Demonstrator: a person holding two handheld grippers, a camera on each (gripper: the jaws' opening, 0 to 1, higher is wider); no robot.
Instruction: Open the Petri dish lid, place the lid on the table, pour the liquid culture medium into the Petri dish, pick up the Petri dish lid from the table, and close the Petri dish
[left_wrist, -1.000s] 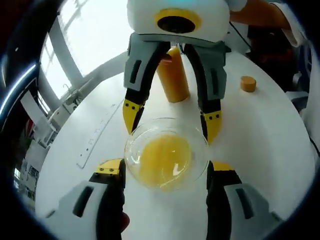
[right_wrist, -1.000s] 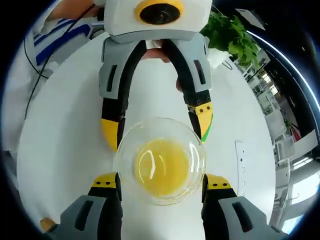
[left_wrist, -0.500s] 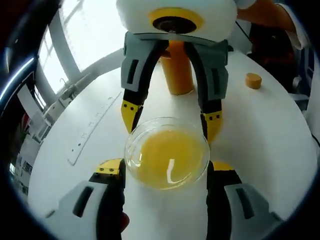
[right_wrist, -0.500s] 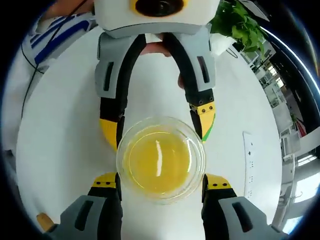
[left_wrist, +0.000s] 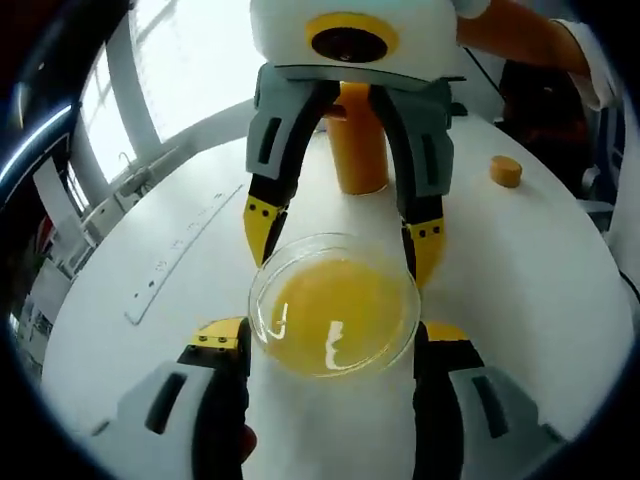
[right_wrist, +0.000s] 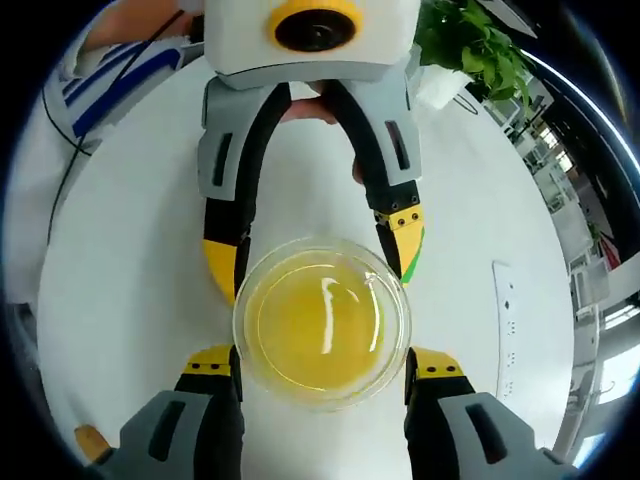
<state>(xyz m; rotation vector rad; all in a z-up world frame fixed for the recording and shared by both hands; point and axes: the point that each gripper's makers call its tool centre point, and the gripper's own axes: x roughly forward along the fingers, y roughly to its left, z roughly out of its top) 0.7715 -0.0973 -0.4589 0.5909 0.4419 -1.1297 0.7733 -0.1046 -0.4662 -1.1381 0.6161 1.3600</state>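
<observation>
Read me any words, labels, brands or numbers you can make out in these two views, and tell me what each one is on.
No text reads clearly.
Ruler: rows of marks along it, too small and blurred to read.
Orange bottle: no label visible.
Petri dish: clear, with yellow liquid, no print.
Orange cap: plain.
Left gripper and right gripper: yellow jaw tips, no lettering.

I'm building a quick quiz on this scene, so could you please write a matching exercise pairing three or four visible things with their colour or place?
Things:
1. dish
2. bottle
3. cap
4. plant

Descriptions:
A. green, at the table's far edge
B. small, orange, lying alone on the table
C. clear glass holding yellow liquid
D. tall, orange, standing behind the opposite tool

Pairs: 1-C, 2-D, 3-B, 4-A
</observation>
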